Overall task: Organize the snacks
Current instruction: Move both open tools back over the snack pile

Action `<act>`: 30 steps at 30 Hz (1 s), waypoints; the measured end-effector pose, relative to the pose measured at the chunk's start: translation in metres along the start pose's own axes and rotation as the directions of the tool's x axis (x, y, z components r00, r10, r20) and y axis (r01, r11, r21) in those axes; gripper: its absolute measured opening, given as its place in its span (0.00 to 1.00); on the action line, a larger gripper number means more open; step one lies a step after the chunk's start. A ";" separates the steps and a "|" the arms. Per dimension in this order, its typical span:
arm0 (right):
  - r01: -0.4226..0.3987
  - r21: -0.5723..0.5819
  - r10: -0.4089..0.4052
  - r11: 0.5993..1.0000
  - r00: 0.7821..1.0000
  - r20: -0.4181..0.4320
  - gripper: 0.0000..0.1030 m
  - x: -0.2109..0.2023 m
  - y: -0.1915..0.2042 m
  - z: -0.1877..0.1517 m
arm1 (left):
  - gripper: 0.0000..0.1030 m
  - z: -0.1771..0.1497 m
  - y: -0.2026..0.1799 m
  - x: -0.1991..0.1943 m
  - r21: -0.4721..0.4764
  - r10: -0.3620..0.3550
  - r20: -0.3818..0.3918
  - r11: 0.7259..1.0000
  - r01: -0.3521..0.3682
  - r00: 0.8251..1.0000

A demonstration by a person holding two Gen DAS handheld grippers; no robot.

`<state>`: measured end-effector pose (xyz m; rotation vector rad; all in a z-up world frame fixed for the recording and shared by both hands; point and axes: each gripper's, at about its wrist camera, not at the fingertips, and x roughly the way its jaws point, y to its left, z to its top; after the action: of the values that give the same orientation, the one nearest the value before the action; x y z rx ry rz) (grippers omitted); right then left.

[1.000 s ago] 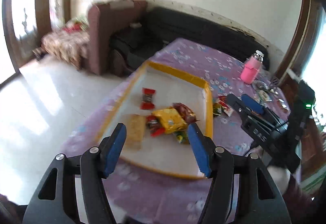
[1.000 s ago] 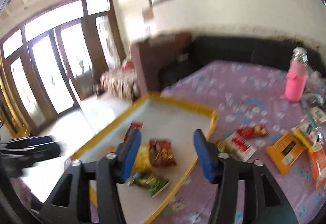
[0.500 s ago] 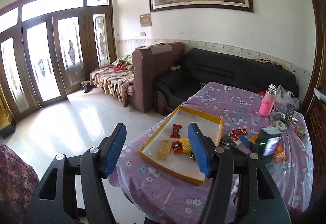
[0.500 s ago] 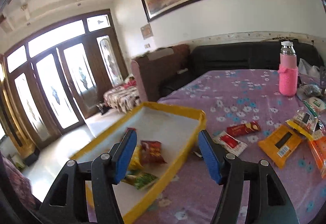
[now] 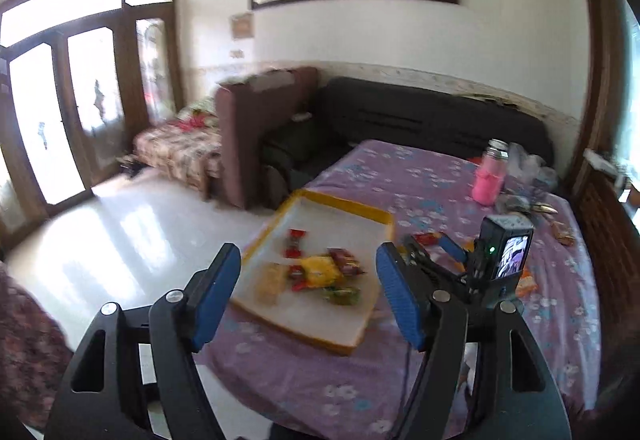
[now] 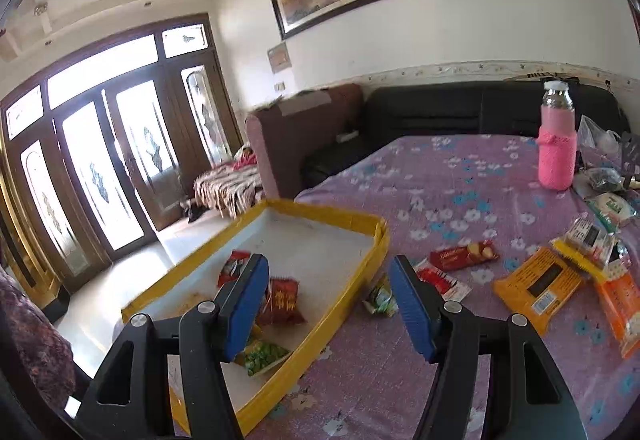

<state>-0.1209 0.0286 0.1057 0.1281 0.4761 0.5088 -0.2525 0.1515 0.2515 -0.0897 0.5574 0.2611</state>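
A yellow-rimmed white tray (image 5: 352,209) (image 6: 340,218) sits on the purple flowered table near its left edge and holds several snack packets, among them a yellow one (image 5: 318,269) and a red one (image 6: 283,300). More snacks lie loose on the cloth right of the tray: a red biscuit pack (image 6: 464,255), an orange pack (image 6: 538,286), a small green packet (image 6: 378,298). My left gripper (image 5: 308,298) is open and empty, held back from the table's near edge. My right gripper (image 6: 326,304) is open and empty, above the tray's right rim; it also shows in the left wrist view (image 5: 448,260).
A pink-sleeved bottle (image 6: 557,148) stands at the far right of the table, with bags and small items (image 6: 608,176) beside it. A black sofa (image 6: 440,112) and a brown armchair (image 6: 304,128) stand behind the table. Tiled floor (image 5: 112,232) lies to the left.
The left gripper swung far back from over the tray, then came closer again. The right gripper stayed over the tray's right side, settling lower. Both stayed open and empty.
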 end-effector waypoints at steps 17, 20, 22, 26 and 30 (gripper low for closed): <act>0.458 0.248 -0.415 0.854 0.886 -0.207 0.65 -0.121 -0.239 0.011 | 0.68 -0.025 -0.120 0.192 0.110 -0.443 -0.352 0.855 0.507 0.824; 0.472 0.224 -0.398 0.853 0.865 -0.307 0.65 -0.088 -0.264 0.001 | 0.68 -0.032 -0.124 0.204 0.106 -0.455 -0.393 0.840 0.531 0.799; 0.469 0.217 -0.377 0.856 0.854 -0.358 0.64 -0.063 -0.272 -0.007 | 0.68 -0.034 -0.131 0.210 0.152 -0.426 -0.413 0.839 0.522 0.805; 0.482 0.165 -0.383 0.861 0.826 -0.412 0.64 -0.026 -0.265 -0.027 | 0.68 -0.034 -0.155 0.232 0.226 -0.386 -0.453 0.822 0.523 0.803; 0.496 0.102 -0.412 0.863 0.805 -0.427 0.74 -0.005 -0.259 -0.036 | 0.68 -0.033 -0.193 0.265 0.250 -0.390 -0.513 0.784 0.569 0.764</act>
<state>-0.0283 -0.1990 0.0158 0.1073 0.9306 -0.0043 -0.0012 0.0191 0.0848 0.1037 1.0051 -0.4110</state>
